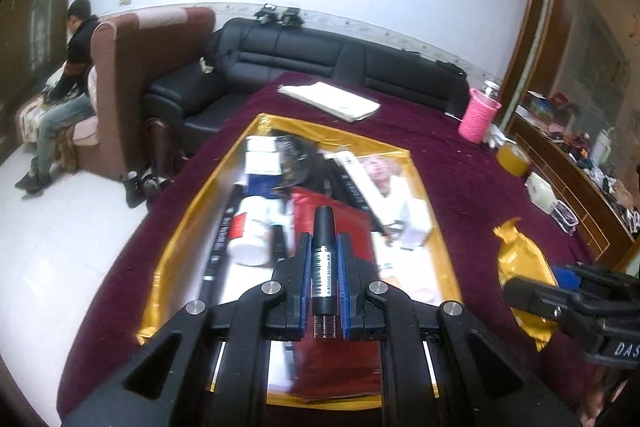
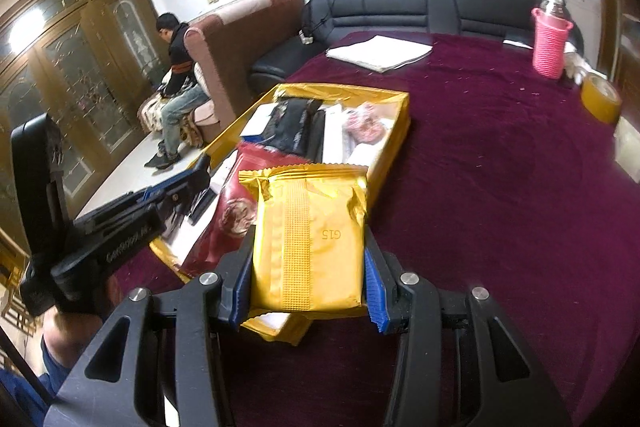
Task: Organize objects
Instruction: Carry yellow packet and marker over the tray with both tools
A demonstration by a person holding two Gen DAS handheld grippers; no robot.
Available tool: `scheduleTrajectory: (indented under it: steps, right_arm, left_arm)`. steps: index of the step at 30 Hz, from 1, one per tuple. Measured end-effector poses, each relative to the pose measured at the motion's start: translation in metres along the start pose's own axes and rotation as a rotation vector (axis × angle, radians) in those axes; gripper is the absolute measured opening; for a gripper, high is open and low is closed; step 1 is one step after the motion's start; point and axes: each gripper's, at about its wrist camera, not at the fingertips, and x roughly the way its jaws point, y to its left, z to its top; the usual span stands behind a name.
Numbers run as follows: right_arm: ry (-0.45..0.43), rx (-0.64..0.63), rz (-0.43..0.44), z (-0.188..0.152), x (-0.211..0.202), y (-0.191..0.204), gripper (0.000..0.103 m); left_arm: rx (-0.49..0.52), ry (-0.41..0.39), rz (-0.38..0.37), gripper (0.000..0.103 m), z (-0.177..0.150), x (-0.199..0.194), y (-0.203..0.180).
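My left gripper point(image 1: 324, 251) is clamped on a black marker point(image 1: 323, 259), held over the gold box point(image 1: 188, 223) of jumbled things. My right gripper point(image 2: 306, 291) squeezes a gold packet point(image 2: 312, 239) just beside that box's near corner. Farther off on the maroon cloth point(image 2: 500, 167) lie white papers point(image 2: 380, 53) and a pink holder point(image 2: 550, 43).

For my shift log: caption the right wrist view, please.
Right gripper holds a gold packet beside the gold tray on the maroon table.

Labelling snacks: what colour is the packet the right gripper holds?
Gold foil packet, clearest in the right wrist view.
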Motion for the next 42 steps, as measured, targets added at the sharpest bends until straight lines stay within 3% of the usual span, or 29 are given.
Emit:
scheduleTrajectory:
  steps: [9,22,42]
  right_arm:
    - [0.064,-0.034,0.036,-0.002,0.028,0.019,0.044]
    - [0.147,-0.029,0.075,-0.011,0.063,0.034,0.044]
    - [0.165,-0.02,0.009,-0.013,0.08,0.031,0.045]
  left_arm:
    - [-0.032,0.028,0.032,0.01,-0.001,0.012,0.027]
    - [-0.022,0.084,0.032,0.01,-0.006,0.021,0.036]
    - [-0.007,0.15,0.008,0.01,-0.014,0.037,0.037]
